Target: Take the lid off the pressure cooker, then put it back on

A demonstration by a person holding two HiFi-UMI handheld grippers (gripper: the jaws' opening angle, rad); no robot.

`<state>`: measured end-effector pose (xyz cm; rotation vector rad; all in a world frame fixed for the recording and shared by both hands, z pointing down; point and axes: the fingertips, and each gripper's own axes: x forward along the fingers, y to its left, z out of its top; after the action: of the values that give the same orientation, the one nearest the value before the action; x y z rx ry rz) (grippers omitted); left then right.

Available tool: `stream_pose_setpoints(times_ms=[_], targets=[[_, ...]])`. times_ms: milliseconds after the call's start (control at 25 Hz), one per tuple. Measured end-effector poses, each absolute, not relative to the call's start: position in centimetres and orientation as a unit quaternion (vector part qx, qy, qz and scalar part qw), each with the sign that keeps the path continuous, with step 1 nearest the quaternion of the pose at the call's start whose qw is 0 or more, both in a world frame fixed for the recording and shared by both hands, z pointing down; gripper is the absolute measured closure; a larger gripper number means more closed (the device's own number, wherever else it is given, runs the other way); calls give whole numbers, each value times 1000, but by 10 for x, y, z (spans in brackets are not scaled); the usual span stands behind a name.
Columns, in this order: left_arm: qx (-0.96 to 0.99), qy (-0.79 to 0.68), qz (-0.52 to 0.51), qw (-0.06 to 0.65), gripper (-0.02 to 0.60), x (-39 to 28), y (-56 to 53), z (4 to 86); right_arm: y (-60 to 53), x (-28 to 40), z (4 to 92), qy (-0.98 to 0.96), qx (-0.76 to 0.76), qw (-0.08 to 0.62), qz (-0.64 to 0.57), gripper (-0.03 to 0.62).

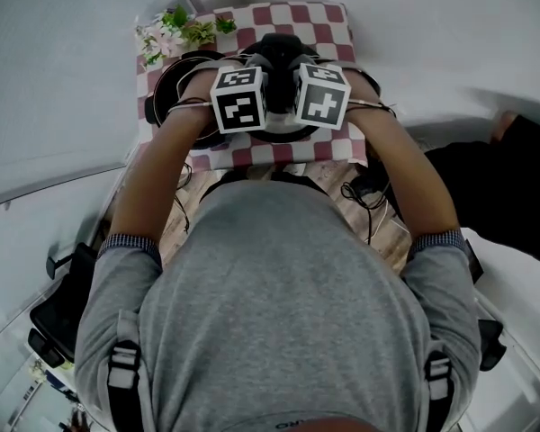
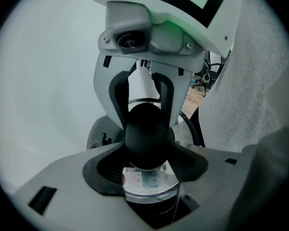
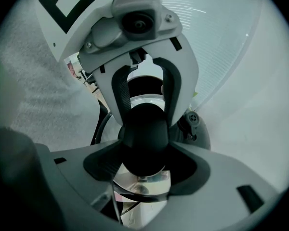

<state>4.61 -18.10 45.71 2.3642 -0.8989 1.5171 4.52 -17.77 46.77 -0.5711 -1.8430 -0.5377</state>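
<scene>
Checked cloth [image 1: 328,21] under your arms; cooker [image 1: 169,84] on it, mostly hidden. Steel lid [image 2: 149,183] sits below black knob [image 2: 144,126]; whether clear of cooker, cannot tell. Your left gripper [image 2: 147,150] and right gripper [image 3: 144,150] both clamp knob from opposite sides.

Head view steeply down; both gripper views close on lid knob [image 2: 145,136].

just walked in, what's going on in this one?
A person holds a gripper in each hand. The left gripper and right gripper are both closed on the black knob of the pressure cooker lid, from opposite sides, over a checkered cloth. Whether the lid is off yet isn't visible.
</scene>
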Motion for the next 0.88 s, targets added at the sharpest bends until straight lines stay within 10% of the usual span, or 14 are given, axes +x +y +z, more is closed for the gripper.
stream_pose_setpoints(times_ms=[880], targets=[[820,-239,517,65,284,-64,-85,459,-83,-67,469,-797,-183,547,-179,301]])
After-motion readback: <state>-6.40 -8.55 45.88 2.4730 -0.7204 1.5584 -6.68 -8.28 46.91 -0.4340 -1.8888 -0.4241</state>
